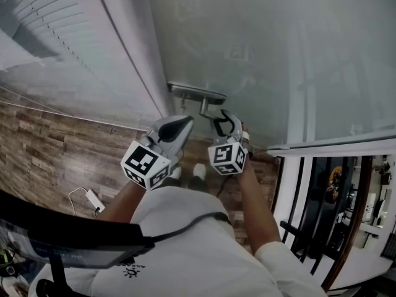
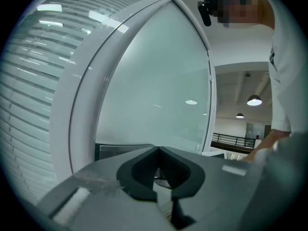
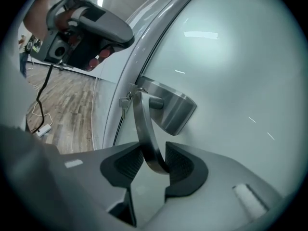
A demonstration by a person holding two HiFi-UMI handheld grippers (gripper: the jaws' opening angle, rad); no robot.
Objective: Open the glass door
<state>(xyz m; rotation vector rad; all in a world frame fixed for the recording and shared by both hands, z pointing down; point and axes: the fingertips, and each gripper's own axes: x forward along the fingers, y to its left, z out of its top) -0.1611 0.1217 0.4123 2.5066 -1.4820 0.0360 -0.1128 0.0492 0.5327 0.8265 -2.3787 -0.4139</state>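
Jaws of the right gripper (image 3: 154, 163) are clamped on the curved metal handle (image 3: 145, 129), which sits near the edge of the frosted glass door (image 3: 231, 76), next to the white frame (image 3: 144, 47). The left gripper (image 2: 158, 171) hangs just beside it, jaws together and empty, facing the same door.

Left gripper (image 1: 187, 121): grey moulded shell, tapering to a snout.
Right gripper (image 1: 221, 119): same grey shell, darker trim at the front.
Pads (image 2: 143, 169): black and finely ribbed, set in curved black surrounds.
Cubes (image 1: 146, 164): white, with a black square marker on each face; one per gripper.
Patch (image 3: 249, 199): small pale rectangle on the shell.
Shirt (image 1: 204, 246): white, short sleeves, small dark print low down.
Cable (image 1: 185, 223): thin and dark, across the shirt.
Shoes (image 1: 198, 171): white.
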